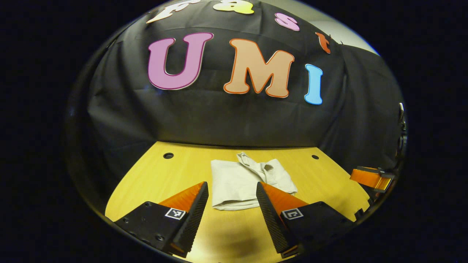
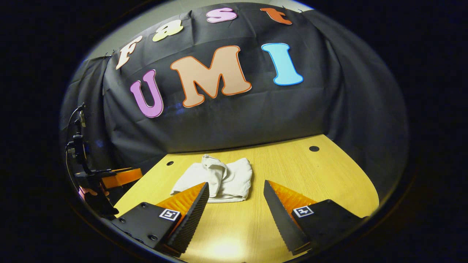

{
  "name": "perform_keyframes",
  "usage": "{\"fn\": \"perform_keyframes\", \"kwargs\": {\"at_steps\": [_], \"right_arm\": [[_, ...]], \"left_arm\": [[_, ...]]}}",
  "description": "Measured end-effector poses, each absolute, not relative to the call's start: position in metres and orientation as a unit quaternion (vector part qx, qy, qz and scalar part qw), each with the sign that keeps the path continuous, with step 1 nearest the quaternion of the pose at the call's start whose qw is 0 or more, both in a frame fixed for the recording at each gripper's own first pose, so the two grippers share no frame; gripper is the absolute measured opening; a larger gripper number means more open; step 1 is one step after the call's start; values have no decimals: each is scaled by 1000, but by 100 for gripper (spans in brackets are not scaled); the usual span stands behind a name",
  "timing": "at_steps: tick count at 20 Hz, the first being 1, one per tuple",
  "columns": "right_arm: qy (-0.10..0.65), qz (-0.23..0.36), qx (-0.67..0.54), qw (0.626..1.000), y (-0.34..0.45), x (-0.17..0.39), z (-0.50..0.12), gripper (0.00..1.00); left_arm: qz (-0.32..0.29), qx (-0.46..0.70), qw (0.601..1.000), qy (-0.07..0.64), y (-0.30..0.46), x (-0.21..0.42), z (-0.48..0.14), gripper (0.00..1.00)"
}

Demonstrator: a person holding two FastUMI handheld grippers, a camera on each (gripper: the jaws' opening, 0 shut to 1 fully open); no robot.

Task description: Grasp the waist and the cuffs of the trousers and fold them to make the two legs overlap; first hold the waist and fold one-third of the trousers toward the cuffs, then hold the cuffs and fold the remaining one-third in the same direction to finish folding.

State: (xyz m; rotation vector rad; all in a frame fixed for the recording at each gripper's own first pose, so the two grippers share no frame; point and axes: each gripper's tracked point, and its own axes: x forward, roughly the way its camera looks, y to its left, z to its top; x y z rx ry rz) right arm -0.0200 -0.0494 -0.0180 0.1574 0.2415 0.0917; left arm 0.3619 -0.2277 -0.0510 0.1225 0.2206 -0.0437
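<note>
My left gripper [image 1: 232, 204] and right gripper [image 2: 236, 204] both gaped empty; the trousers [image 1: 245, 180] lay bundled on the table [image 1: 321, 175] ahead. That loose top flap looked ready to slide open.

1. Left gripper [image 1: 231, 184], left finger base: first square coded marker [image 1: 174, 213], a block pattern, no letters or digits.
2. Same gripper, right finger base: second square coded marker [image 1: 291, 213], pattern only.
3. Right gripper [image 2: 236, 183], left finger base: third square coded marker [image 2: 169, 214]; right finger base: fourth square coded marker [image 2: 304, 211].
4. Legible wording, brand or number on these: none.
</note>
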Motion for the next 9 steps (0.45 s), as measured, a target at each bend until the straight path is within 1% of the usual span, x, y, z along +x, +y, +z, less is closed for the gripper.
{"fn": "perform_keyframes", "kwargs": {"at_steps": [1, 2, 5, 9], "right_arm": [[117, 42, 79, 989, -44, -25, -16, 96], [115, 40, 82, 989, -39, -28, -14, 96], [96, 38, 77, 992, -23, -37, -2, 96], [90, 34, 71, 993, -9, -47, 2, 96]], "left_arm": [[-17, 69, 992, 105, -219, 357, -49, 82], [-15, 74, 992, 103, -214, 351, -48, 88], [-19, 61, 993, 102, -200, 331, -44, 88], [-26, 42, 994, 102, -189, 322, -51, 89]]}}
